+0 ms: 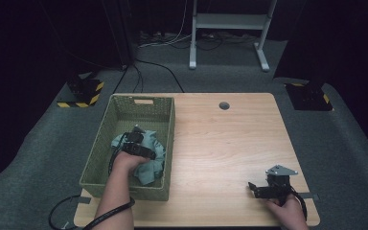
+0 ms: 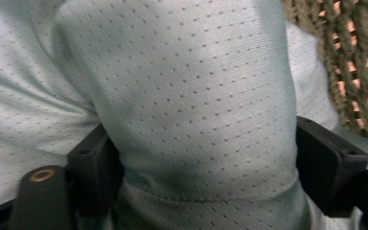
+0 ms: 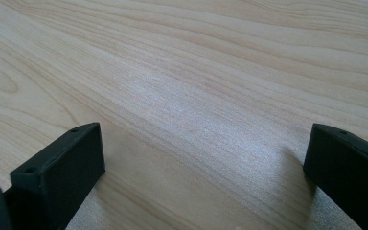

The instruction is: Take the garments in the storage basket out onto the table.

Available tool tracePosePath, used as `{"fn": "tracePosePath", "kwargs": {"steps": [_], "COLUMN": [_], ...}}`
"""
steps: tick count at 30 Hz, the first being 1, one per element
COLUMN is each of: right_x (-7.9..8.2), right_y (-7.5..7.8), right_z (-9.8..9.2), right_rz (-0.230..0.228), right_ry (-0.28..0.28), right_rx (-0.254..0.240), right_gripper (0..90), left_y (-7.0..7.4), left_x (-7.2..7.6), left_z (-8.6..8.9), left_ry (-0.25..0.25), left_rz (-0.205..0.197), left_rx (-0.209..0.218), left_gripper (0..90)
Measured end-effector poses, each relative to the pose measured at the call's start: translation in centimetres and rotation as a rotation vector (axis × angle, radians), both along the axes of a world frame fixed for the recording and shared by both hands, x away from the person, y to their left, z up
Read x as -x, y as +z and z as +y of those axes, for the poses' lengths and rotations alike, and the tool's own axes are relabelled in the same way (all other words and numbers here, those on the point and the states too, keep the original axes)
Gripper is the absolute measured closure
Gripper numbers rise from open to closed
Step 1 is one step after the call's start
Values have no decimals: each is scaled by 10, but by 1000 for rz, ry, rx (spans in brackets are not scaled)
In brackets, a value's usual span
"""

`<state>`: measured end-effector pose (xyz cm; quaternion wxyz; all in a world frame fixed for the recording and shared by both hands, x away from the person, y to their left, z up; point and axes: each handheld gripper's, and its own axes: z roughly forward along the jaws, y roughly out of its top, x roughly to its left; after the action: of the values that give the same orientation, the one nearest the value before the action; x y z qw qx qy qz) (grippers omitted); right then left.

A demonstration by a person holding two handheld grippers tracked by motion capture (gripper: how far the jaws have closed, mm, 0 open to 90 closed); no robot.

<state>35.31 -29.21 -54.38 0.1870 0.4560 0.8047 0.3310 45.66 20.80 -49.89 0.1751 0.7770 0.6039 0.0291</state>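
Your left gripper (image 1: pixel 135 142) pinches a fold of teal cloth (image 2: pixel 187 100) inside the green basket (image 1: pixel 103 139); your right gripper (image 3: pixel 203 177) rests spread on the tabletop (image 1: pixel 220 143).

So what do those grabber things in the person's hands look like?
Both are black. The left gripper and the right gripper each have two blocky black jaws and a black cable trailing back along the arm. The right one carries a grey three-cornered plate on top. The forearms are bare, with no sleeves.
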Motion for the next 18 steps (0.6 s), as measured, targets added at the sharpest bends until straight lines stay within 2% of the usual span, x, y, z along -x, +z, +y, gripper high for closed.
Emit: {"fn": "tracePosePath", "kwargs": {"steps": [4,5,6,8,13,18], "right_x": [0,0,0,0,0,0], "right_y": [0,0,0,0,0,0], "right_z": [0,0,0,0,0,0], "right_rz": [-2,-3,-3,-3,-1,-1], "right_ry": [2,2,2,2,1,0], "right_rx": [4,5,4,4,2,-1], "right_gripper": [0,1,1,1,2,2], "left_y": [-1,-1,-2,-2,2,4], "left_x": [0,0,0,0,-3,-7], "left_z": [-2,-3,-4,-6,-11,-9], "left_ry": [-13,-20,-25,-31,-57,-51], "left_rz": [-19,-32,-45,-49,-22,20], "left_rx": [-20,-17,-14,-19,-36,-20], "left_gripper": [259,326,326,395,466,484]}}
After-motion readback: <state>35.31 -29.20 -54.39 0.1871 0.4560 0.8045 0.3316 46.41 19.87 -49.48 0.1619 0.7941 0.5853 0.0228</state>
